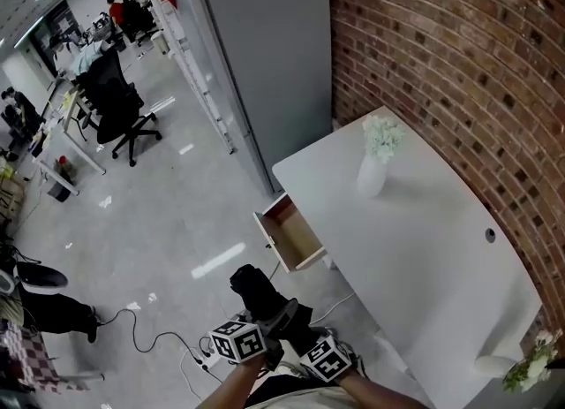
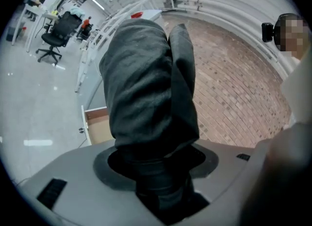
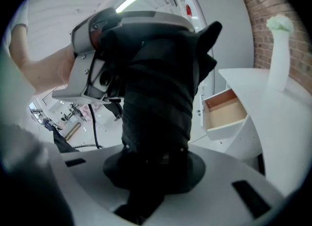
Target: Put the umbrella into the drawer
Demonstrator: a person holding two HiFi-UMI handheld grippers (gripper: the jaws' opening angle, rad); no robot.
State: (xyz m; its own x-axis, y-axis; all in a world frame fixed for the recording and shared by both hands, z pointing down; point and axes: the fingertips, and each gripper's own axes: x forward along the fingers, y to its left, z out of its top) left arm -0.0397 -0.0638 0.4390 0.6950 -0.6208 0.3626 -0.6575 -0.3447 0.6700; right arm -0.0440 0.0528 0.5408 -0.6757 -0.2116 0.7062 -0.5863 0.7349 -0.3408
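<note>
Black umbrella (image 1: 263, 297): folded, held in the air between both tools, well apart from the drawer.
Left gripper (image 2: 158, 186): jaws clamped on the umbrella.
Right gripper (image 3: 151, 171): jaws clamped on the umbrella too.
Risk: the bundle looks bulky for the opening and may catch on the drawer's front edge; loose fabric could snag or hang over it.
Drawer (image 1: 291, 235): pulled out of the white desk (image 1: 424, 257), wood-toned inside, nothing visible in it.
Vase (image 1: 371, 176): holds white flowers, on the desk top.

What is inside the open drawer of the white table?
In the drawer only a bare wooden bottom shows; nothing lies in the visible part. Its rear end runs under the table top and is hidden. The umbrella is outside it.
</note>
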